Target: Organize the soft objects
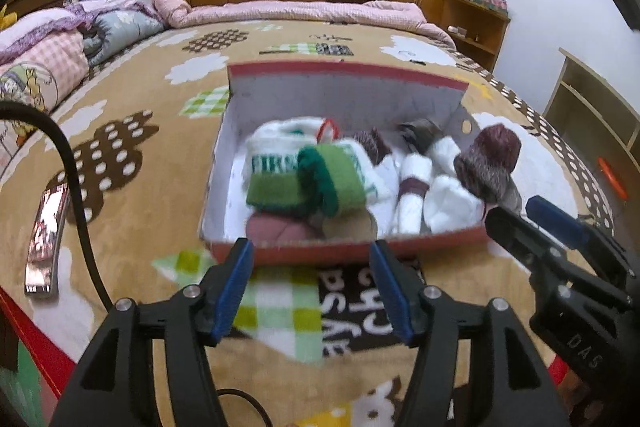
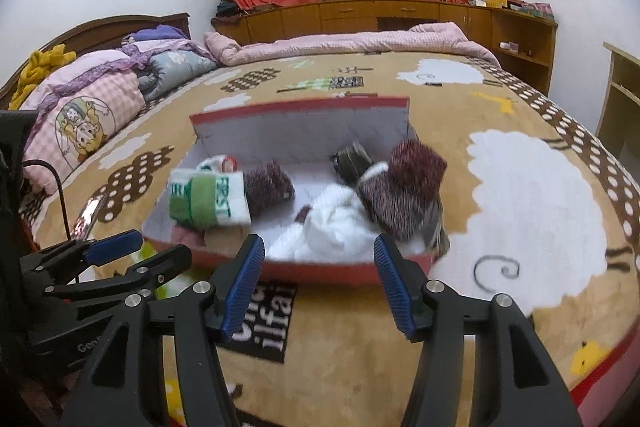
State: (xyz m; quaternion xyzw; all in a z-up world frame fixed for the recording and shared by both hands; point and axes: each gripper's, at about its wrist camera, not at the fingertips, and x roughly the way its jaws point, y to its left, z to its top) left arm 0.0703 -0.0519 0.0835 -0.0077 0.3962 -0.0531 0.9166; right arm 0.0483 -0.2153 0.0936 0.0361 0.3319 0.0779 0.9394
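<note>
A red cardboard box (image 1: 344, 249) (image 2: 320, 267) with white inner walls sits on the patterned bed cover. Inside lie a green and white sock bundle (image 1: 316, 175) (image 2: 208, 201), white socks (image 1: 444, 203) (image 2: 332, 223), and a maroon fuzzy sock (image 1: 488, 157) (image 2: 404, 187) leaning on the right wall. My left gripper (image 1: 312, 287) stands open just before the box's near wall, nothing between its blue pads. My right gripper (image 2: 318, 283) is open too, in front of the same wall, also seen in the left wrist view (image 1: 520, 215). The left gripper appears at the left of the right wrist view (image 2: 144, 247).
A phone (image 1: 46, 239) (image 2: 88, 217) with a black cable (image 1: 76, 187) lies on the cover left of the box. Folded quilts and pillows (image 2: 92, 99) are piled at the headboard. Wooden cabinets (image 2: 400, 13) run along the far wall, and a shelf (image 1: 592, 107) stands right of the bed.
</note>
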